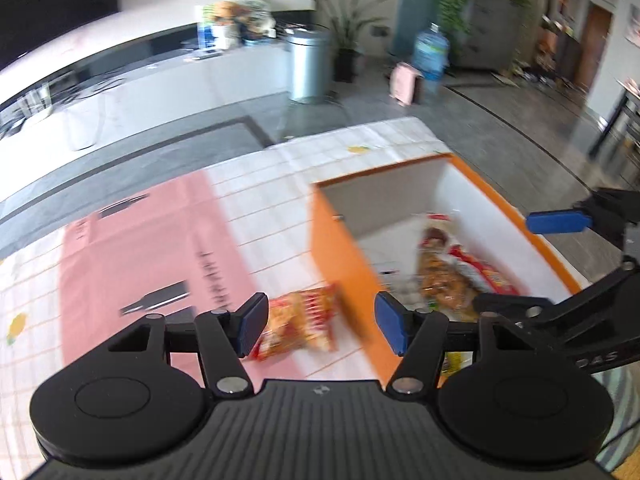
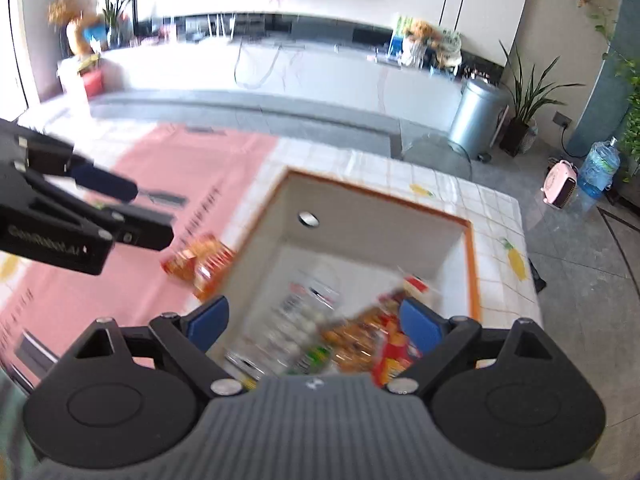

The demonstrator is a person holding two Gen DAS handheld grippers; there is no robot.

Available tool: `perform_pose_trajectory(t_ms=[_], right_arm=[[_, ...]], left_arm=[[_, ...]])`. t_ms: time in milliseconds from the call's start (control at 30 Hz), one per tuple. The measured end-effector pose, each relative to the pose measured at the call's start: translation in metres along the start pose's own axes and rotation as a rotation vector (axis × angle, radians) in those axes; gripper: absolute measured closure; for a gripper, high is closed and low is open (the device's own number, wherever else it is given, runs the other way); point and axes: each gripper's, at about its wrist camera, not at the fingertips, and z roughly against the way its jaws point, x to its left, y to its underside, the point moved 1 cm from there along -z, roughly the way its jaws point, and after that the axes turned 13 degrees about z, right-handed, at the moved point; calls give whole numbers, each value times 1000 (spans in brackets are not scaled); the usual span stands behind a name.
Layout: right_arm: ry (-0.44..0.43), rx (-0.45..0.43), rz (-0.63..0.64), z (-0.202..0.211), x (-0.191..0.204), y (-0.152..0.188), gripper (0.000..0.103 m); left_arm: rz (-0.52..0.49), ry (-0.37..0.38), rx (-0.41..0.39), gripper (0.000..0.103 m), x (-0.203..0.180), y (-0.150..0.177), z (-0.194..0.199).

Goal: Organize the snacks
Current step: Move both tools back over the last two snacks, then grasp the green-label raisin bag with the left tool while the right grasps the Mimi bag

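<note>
Open-plan room, grey floor, long white sideboard at the back; nearer, a counter [image 1: 260,208] under a white checked cloth with a pink mat [image 1: 132,248]. One snack packet [image 1: 298,326] lies flat on the mat, just beside the outer wall of the orange-rimmed white bin [image 2: 472,264], which already holds several packets [image 2: 360,340]. The loose packet looks light, crinkly and slippery, with crushable contents; a pinch on a sealed end or across the flat body seems safest. Left claw [image 1: 316,328] hangs above it, jaws spread, nothing between them. Right claw [image 2: 312,328] hovers over the bin's inside, jaws wide, gripping nothing. Metal trash can [image 2: 478,114] and potted plant [image 2: 524,100] stand well behind.
</note>
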Motion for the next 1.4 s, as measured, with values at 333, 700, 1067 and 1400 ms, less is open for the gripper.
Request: perform_pose_trajectory(t_ms=[333, 700, 1067, 1400], right_arm=[[-66, -72, 9, -6, 81, -41, 13], [-64, -88, 27, -38, 157, -57, 13], [-71, -47, 63, -85, 203, -65, 16], [-71, -38, 103, -120, 210, -77, 21]], left_arm=[[145, -45, -16, 31, 97, 23, 32], [305, -82, -58, 28, 178, 51, 50], [441, -62, -67, 27, 239, 67, 47], [408, -38, -37, 27, 252, 65, 22]])
